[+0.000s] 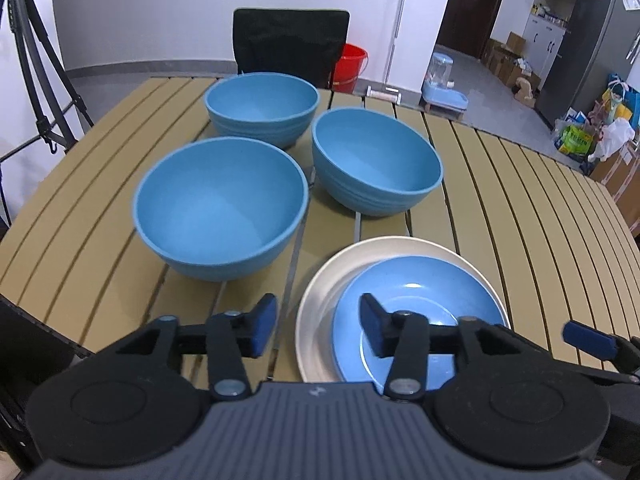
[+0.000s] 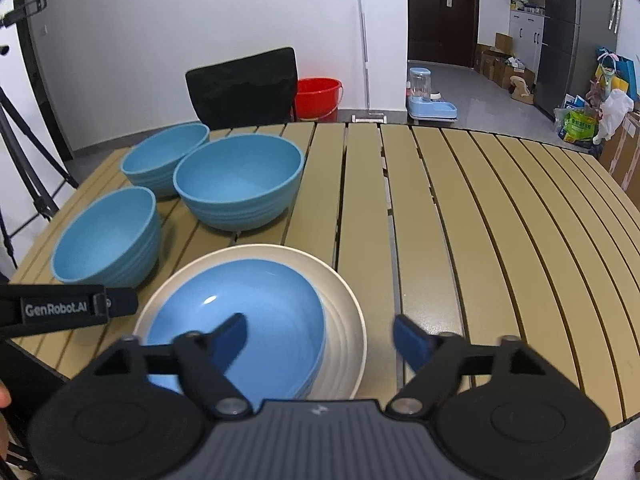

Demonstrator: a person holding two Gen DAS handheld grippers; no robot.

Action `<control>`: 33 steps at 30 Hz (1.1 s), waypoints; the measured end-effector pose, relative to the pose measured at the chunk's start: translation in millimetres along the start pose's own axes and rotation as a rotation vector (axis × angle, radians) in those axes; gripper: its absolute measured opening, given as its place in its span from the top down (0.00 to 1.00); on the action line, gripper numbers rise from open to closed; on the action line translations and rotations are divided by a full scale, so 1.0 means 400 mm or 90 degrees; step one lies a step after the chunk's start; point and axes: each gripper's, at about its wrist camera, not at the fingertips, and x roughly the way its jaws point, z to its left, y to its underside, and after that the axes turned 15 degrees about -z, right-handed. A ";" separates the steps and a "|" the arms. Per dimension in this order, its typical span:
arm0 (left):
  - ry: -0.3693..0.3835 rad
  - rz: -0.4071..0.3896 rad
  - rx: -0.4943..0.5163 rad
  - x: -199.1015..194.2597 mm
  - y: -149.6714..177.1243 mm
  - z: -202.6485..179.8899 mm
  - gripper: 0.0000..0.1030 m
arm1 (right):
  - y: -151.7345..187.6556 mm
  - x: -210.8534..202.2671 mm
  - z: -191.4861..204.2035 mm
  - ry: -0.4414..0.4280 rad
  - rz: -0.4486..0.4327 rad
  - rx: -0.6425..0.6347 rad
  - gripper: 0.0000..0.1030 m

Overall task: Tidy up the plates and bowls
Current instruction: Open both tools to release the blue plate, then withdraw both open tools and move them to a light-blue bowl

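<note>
Three blue bowls stand on the slatted table: a near one [image 1: 218,210] [image 2: 106,236], a far one [image 1: 262,108] [image 2: 164,158] and a right one [image 1: 376,160] [image 2: 240,180]. A blue plate [image 1: 416,300] [image 2: 240,312] lies on a cream plate [image 1: 340,280] [image 2: 344,328] near the front edge. My left gripper [image 1: 318,330] stands open over the left rim of the plates, nothing between its fingers. My right gripper [image 2: 320,340] is open wide above the plates' right side, holding nothing. Its blue fingertip [image 1: 588,338] shows in the left wrist view.
The tan slatted table [image 2: 460,220] stretches bare to the right of the dishes. A black chair [image 1: 290,44] stands behind the table, a red bucket [image 2: 318,98] beside it. A tripod [image 1: 36,80] stands at the left. The left gripper's arm [image 2: 64,308] crosses the right wrist view's left side.
</note>
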 end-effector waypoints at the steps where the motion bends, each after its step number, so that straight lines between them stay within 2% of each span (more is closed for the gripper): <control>1: -0.002 -0.005 0.000 -0.009 -0.002 0.005 0.36 | -0.001 -0.007 -0.001 -0.001 -0.003 0.002 0.15; 2: -0.003 -0.013 0.000 -0.020 -0.003 0.010 0.26 | -0.002 -0.016 -0.001 -0.002 -0.006 0.003 0.14; 4: 0.001 -0.028 0.004 -0.042 -0.005 0.019 0.20 | -0.004 -0.029 -0.001 -0.005 -0.008 0.006 0.12; 6: 0.006 -0.037 0.010 -0.062 -0.004 0.026 0.11 | -0.005 -0.044 -0.002 -0.008 -0.008 0.011 0.06; 7: 0.007 -0.040 0.010 -0.071 -0.004 0.029 0.04 | -0.006 -0.052 -0.003 -0.010 -0.009 0.013 0.01; 8: 0.010 -0.047 0.008 -0.085 -0.004 0.035 0.00 | -0.006 -0.061 -0.003 -0.013 -0.011 0.015 0.00; 13: 0.028 -0.061 0.021 -0.140 -0.002 0.052 0.00 | -0.009 -0.113 0.001 -0.024 -0.022 0.024 0.00; 20: 0.048 -0.108 0.026 -0.228 0.017 0.079 0.00 | -0.012 -0.194 0.019 -0.041 -0.055 0.012 0.00; 33: 0.048 -0.134 0.005 -0.290 0.037 0.164 0.00 | -0.004 -0.280 0.071 -0.058 -0.090 -0.011 0.00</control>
